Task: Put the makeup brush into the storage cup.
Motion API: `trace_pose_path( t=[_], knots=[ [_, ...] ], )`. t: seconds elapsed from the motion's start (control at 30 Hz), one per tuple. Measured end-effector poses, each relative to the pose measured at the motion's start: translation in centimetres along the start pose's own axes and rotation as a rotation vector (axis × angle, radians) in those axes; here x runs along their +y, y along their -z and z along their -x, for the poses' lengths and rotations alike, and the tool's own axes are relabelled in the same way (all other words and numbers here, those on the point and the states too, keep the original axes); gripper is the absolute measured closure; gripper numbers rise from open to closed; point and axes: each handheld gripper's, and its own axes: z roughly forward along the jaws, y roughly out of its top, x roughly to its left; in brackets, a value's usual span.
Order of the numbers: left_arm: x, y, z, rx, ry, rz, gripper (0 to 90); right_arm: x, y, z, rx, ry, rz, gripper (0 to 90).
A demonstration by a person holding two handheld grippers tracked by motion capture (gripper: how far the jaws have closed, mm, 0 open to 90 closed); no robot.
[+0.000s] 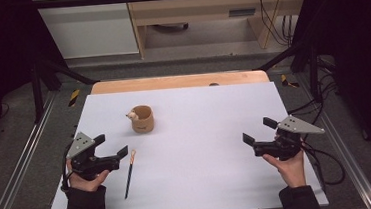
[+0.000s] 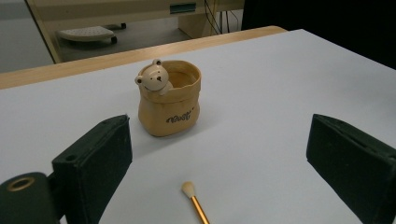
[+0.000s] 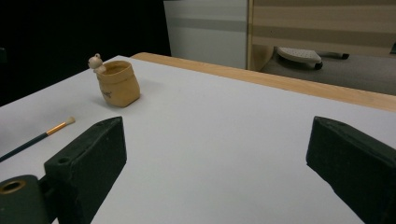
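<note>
Jaws spread and empty, the left gripper (image 1: 111, 146) hovers just beside the paintbrush (image 1: 129, 172), ahead of a pickup likely bound for the bear-faced pot (image 1: 142, 119) beyond.

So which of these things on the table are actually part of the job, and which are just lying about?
Part of the job:
- paintbrush, lying flat beside the left gripper
- bear pot, upright, empty
- right gripper, open

Just there:
- white table
- cables
</note>
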Motion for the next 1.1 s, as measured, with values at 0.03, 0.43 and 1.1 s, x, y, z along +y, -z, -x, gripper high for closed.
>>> trace_pose_path(
  t=[0.03,0.43,1.1],
  knots=[
    [0.0,0.0,0.0,0.003,0.001,-0.003,6.3,0.0,0.0,0.0,-0.002,0.000,-0.001,5.5],
    [-0.6,-0.1,-0.3,0.018,0.011,-0.042,6.6,0.2,0.1,-0.6,-0.008,0.017,-0.003,5.7],
    [-2.5,-1.5,-0.1,0.028,-0.004,-0.183,8.4,0.2,-0.1,-1.1,-0.014,0.034,-0.030,5.6]
  ],
)
